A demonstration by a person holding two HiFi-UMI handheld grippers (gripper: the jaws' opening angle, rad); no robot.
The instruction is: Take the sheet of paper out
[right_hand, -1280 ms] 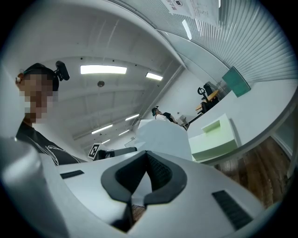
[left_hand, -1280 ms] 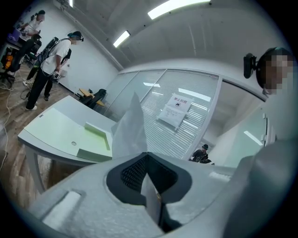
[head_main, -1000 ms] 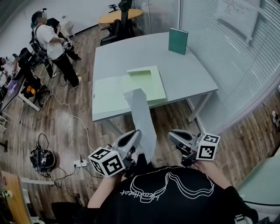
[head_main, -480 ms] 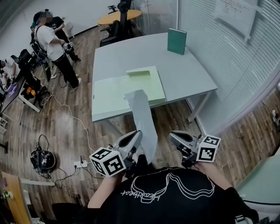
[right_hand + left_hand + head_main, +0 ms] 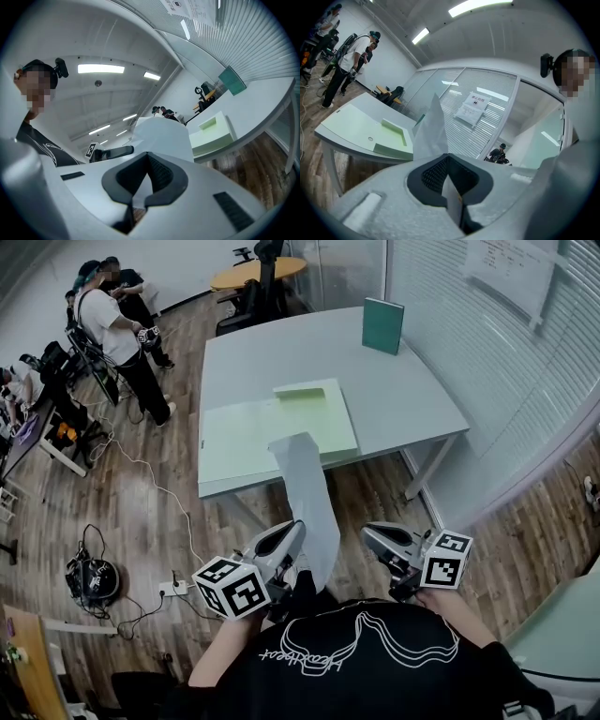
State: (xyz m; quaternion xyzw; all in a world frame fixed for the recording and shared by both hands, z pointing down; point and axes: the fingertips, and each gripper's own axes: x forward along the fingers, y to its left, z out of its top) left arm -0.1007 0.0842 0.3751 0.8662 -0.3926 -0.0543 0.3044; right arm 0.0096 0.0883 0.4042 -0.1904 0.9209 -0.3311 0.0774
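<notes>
sheet of paper (image 5: 305,493): white to pale grey, plain, with no print that can be made out; in the head view it shows as a long narrow band, gently bowed, wider at its far end.
where it is: in the air in front of the person's chest, short of the table (image 5: 394,399); its far end crosses the table's near edge in the head view only.
edges: in the left gripper view the sheet (image 5: 430,129) stands on edge and rises from the pads to a pointed top; its near end runs back past the jaws toward the black shirt.
left gripper (image 5: 298,525): jaws clamped on the sheet, its thin edge pinched between the dark ribbed pads (image 5: 436,173).
right gripper (image 5: 367,530): just beside the sheet and apart from it; jaws together at the tips with nothing between them (image 5: 148,155); the sheet (image 5: 161,138) shows beyond them.
marker cubes: one on each gripper, left (image 5: 230,587) and right (image 5: 447,557).
pale green folder (image 5: 323,423): flat on a green mat (image 5: 234,437) at the table's near edge.
teal book (image 5: 382,326): upright near the far right corner.
bystanders (image 5: 117,334): standing on the wood floor, well left of the table.
</notes>
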